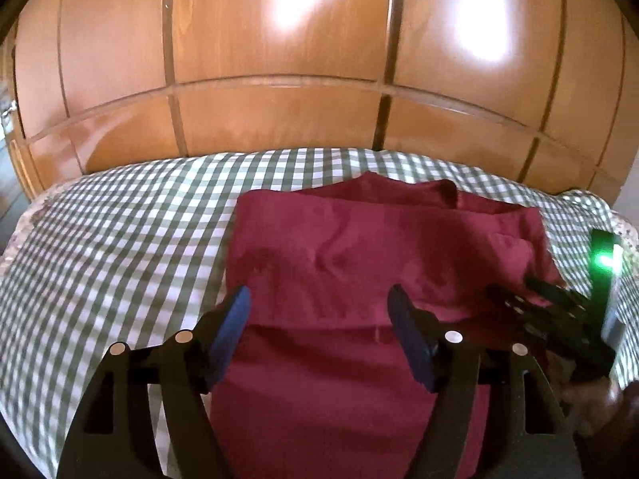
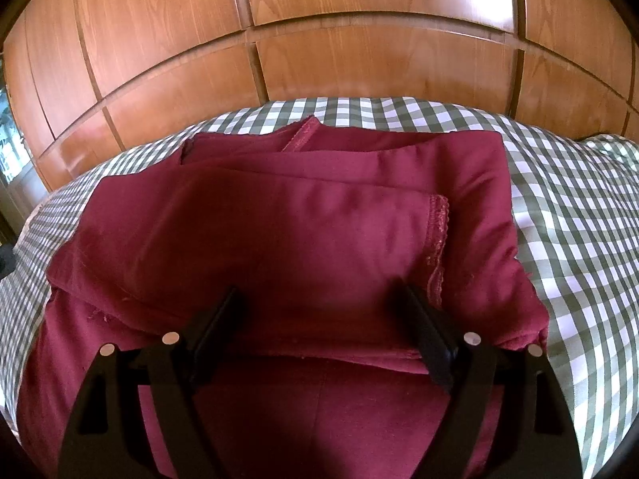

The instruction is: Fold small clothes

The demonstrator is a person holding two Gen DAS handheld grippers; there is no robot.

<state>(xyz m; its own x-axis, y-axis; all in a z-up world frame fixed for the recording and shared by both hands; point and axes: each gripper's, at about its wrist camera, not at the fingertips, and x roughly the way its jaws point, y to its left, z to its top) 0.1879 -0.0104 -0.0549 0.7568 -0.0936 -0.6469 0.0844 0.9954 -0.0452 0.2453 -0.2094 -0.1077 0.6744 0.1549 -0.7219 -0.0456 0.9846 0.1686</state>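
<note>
A dark red garment (image 1: 359, 247) lies folded in layers on a green-and-white checked cloth (image 1: 120, 239). My left gripper (image 1: 319, 303) is open and empty, its fingers held just above the garment's near fold. My right gripper (image 2: 319, 303) is open and empty over the garment (image 2: 299, 231), near a stitched hem (image 2: 437, 239) on the right. The right gripper also shows in the left wrist view (image 1: 531, 291) at the garment's right edge, with a green light on it.
A glossy wooden panelled wardrobe (image 1: 279, 80) stands right behind the checked surface, also in the right wrist view (image 2: 359, 60). The checked cloth (image 2: 579, 219) spreads bare to the left and right of the garment.
</note>
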